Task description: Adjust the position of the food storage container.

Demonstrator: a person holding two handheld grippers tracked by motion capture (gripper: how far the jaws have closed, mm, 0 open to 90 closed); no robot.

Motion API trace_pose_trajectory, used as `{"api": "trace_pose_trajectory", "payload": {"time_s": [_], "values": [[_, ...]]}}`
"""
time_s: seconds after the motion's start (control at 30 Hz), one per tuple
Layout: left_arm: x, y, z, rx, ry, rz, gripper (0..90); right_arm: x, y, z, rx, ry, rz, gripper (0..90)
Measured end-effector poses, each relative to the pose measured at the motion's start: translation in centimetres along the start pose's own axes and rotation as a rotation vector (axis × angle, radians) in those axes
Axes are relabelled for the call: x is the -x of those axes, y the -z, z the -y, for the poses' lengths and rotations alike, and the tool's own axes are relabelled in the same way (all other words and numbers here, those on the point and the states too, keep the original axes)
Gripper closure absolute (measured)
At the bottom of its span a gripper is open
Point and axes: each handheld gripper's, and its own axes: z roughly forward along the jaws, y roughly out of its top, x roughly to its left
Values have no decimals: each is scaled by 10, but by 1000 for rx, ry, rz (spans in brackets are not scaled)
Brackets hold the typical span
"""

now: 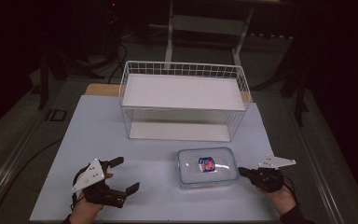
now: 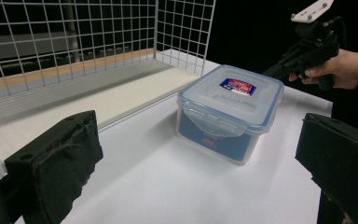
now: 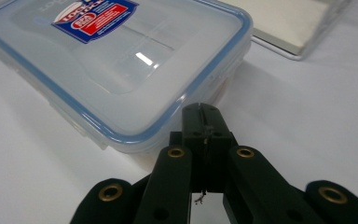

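A clear plastic food box (image 1: 207, 167) with a blue-rimmed lid and a red-and-blue label lies on the white table, near the front. My left gripper (image 1: 124, 175) stands open to the box's left, well apart from it; its two black pads (image 2: 58, 158) frame the box (image 2: 230, 112) in the left gripper view. My right gripper (image 1: 242, 171) is shut, its tip just off the box's right end. In the right gripper view the closed jaws (image 3: 200, 122) sit close to the lid's corner (image 3: 121, 70), with nothing between them.
A white wire basket (image 1: 184, 100) with a white shelf board stands behind the box, across the table's middle. The table's front edge (image 1: 158, 219) runs just below both hands. Dark floor and furniture legs surround the table.
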Motion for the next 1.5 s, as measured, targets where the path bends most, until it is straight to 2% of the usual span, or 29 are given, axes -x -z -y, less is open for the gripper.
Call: {"api": "trace_pose_trajectory", "payload": {"time_s": [0.23, 0.27, 0.33, 0.47, 0.57, 0.7, 0.87, 1.5], "values": [[0, -1, 0, 7, 1, 5, 0, -10, -6, -3, -3, 12, -37, 900], [0, -1, 0, 7, -2, 7, 0, -13, -8, -5, 2, 16, -62, 900], [0, -1, 0, 7, -3, 7, 0, -16, -10, -5, 6, 16, -76, 900], [1, -1, 0, 7, -2, 8, 0, -16, -11, -7, 5, 24, -70, 900], [1, -1, 1, 7, -3, 13, 0, -13, -12, -10, 6, 28, -37, 900], [1, -1, 1, 3, 2, 13, 0, -12, -16, -12, -1, 17, -60, 899], [1, -3, 1, -5, 0, 18, 0, -16, -20, -17, -2, 31, -58, 900], [1, -3, 2, -7, 11, 33, 0, -37, -48, -39, -6, 95, -120, 900]]}}
